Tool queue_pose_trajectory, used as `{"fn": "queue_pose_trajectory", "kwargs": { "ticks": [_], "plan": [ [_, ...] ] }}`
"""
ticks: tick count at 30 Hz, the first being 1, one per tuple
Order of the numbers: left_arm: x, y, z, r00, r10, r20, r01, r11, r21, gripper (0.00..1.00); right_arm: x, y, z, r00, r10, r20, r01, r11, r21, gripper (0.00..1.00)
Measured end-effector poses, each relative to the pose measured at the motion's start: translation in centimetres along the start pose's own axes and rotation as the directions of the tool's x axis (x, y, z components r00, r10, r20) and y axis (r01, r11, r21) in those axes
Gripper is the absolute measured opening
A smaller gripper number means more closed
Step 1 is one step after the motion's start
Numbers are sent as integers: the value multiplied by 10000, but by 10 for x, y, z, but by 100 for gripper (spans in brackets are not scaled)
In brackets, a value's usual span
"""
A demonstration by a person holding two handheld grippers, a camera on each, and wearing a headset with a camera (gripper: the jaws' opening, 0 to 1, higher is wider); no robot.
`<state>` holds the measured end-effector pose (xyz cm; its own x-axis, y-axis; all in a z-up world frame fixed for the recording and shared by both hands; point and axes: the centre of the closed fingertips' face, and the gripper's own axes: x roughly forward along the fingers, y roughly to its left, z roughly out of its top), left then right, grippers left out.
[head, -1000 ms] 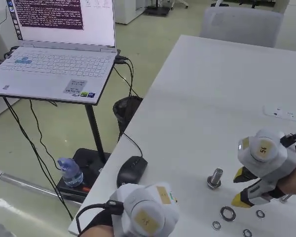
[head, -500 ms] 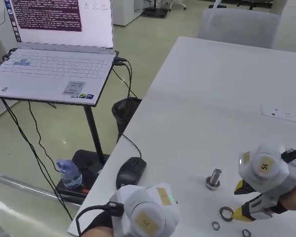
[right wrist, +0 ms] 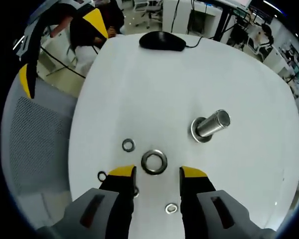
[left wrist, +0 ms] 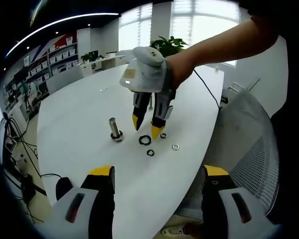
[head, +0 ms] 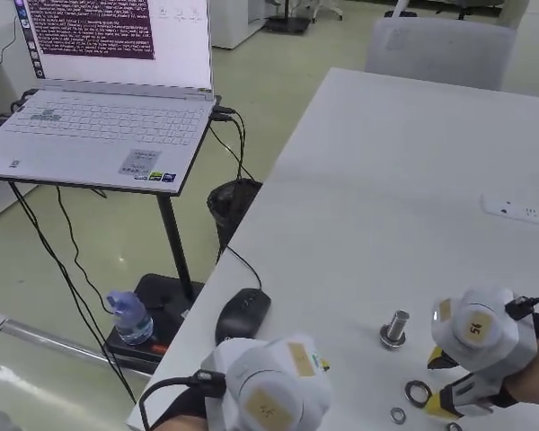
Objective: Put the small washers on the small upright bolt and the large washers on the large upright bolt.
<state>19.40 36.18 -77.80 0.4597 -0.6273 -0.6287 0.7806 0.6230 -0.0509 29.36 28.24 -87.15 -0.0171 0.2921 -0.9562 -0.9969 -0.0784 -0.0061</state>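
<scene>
Jaws of right gripper [head: 434, 386] spread, pinching nothing, pointed down at table [head: 386, 180]. In right gripper view the 2 yellow tips straddle large washer [right wrist: 144, 162], 1 each side, with a gap on both sides. Washer lies flat on table. Tips sit low over the surface; contact with table unclear. Small washers [right wrist: 128, 145] lie flat around the large one: 1 just beyond the left jaw, 1 between the jaw bases, closer to the camera. Left gripper view shows 3 small ones near the tips, all apart from each other. Bolt [right wrist: 212, 124] stands upright on its head, near the washers, beyond and to the right of the right jaw, touching none of them. Left gripper [left wrist: 159, 172] jaws also spread, holding nothing, at near table edge, well apart from washers and bolt, aimed toward the right gripper. Mouse [head: 242, 314] sits at table edge left of bolt, cable trailing off. Power strip [head: 519, 211] lies farther up the table. Laptop [head: 99, 126] open, left of table, bottle [head: 130, 314] below it, chair [head: 440, 49] at far end.
</scene>
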Motion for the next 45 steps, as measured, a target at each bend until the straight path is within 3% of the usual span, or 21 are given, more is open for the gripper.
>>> {"fn": "queue_pose_trajectory", "kwargs": {
  "ticks": [7, 18, 24, 28, 33, 36, 38, 45],
  "plan": [
    [0, -2, 2, 9998, -137, 146, 139, 9998, -123, 74, 6, 2, 1, 9999, 110, -48, -109, 9999, 45, 36],
    [0, -2, -2, 9999, -112, 8, 112, 9986, -509, 74, 9, 2, 3, 10000, 60, -61, -61, 9999, -111, 34],
    [1, -2, -1, 10000, -93, -10, 92, 9991, -422, 75, 9, 0, 2, 10000, 35, 5, -35, 9999, -145, 33],
    [1, -1, -1, 10000, -91, -18, 90, 9994, -328, 75, 9, 1, 2, 9999, 25, -106, -27, 9998, -203, 26],
    [1, 1, -1, 10000, -48, -9, 48, 9996, -294, 75, 10, 2, 3, 9993, -9, -371, -4, 9994, -336, 25],
    [1, 1, 0, 10000, -60, 17, 60, 9995, -304, 74, 10, 1, 4, 9983, -62, -585, 58, 10000, -68, 24],
    [1, 1, 1, 10000, -46, 44, 47, 9997, -251, 74, 11, 1, 3, 9971, -82, -757, 58, 9995, -317, 23],
    [1, 0, 5, 9998, -13, 192, 14, 10000, -41, 74, 10, 0, 3, 9980, -15, -625, 9, 9999, -103, 22]
  ]
}}
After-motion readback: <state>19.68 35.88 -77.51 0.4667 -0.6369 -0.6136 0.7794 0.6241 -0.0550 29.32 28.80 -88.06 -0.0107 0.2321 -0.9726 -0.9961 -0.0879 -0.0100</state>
